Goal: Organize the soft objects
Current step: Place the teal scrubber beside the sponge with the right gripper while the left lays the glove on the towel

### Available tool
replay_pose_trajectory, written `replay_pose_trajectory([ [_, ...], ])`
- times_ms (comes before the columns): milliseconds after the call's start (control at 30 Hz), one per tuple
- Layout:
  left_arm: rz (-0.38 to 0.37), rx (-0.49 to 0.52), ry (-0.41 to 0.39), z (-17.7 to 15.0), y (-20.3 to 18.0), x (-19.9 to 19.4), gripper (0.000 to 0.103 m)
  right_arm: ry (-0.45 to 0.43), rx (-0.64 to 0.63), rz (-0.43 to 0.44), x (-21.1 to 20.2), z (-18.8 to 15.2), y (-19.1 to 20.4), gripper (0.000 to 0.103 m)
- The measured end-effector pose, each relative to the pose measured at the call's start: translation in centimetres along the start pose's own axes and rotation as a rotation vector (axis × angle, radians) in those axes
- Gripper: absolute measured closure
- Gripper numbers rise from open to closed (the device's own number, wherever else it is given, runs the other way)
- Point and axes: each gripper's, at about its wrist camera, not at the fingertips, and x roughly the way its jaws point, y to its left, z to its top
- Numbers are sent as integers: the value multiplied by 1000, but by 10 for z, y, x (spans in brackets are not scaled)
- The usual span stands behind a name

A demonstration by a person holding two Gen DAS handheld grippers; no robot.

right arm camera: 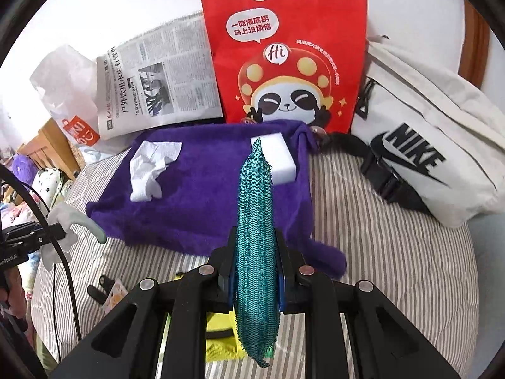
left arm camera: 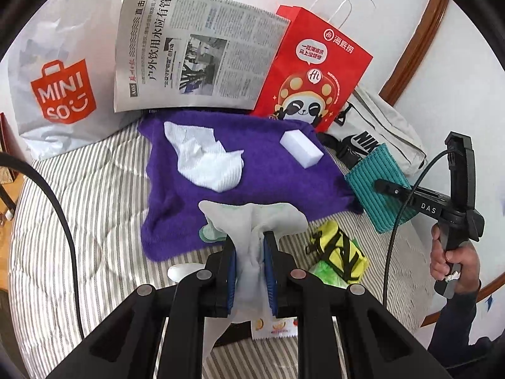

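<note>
Soft objects lie on and around a purple towel (left arm camera: 240, 170) spread on a striped bed (left arm camera: 94, 195). The left tool (left arm camera: 249, 246) is clenched on a pale grey-white sock (left arm camera: 252, 221), whose cloth bunches between the blue pads and flares out above the towel's near edge. The right tool (right arm camera: 256, 252) is clenched on a teal ribbed cloth (right arm camera: 255, 221), held edge-on and upright, off the bed at the towel's 3 o'clock side. On the towel, a crumpled white cloth (left arm camera: 205, 158) sits toward 10 o'clock and a white sponge block (left arm camera: 301, 148) toward 1 o'clock, well apart. In the right wrist view the teal cloth covers part of the sponge block. Behind the towel, from 10 to 2 o'clock, stand a white Miniso bag (left arm camera: 60, 88), a newspaper (left arm camera: 195, 53), a red Haidilao paper bag (left arm camera: 312, 72) and a white Nike waist bag (right arm camera: 426, 151). A yellow-green strapped item (left arm camera: 339, 259) lies at the towel's near right corner; its kind is hard to make out. Small packets under the left tool are mostly hidden.
</note>
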Motion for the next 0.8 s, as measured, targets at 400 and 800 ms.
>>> replay_pose_trajectory([
  [400, 8, -29, 8, 35, 18, 24, 87, 41, -39, 80, 60, 55, 8, 84],
  [800, 12, -49, 28, 57, 37, 56, 87, 53, 6, 168, 98, 71, 0, 84],
])
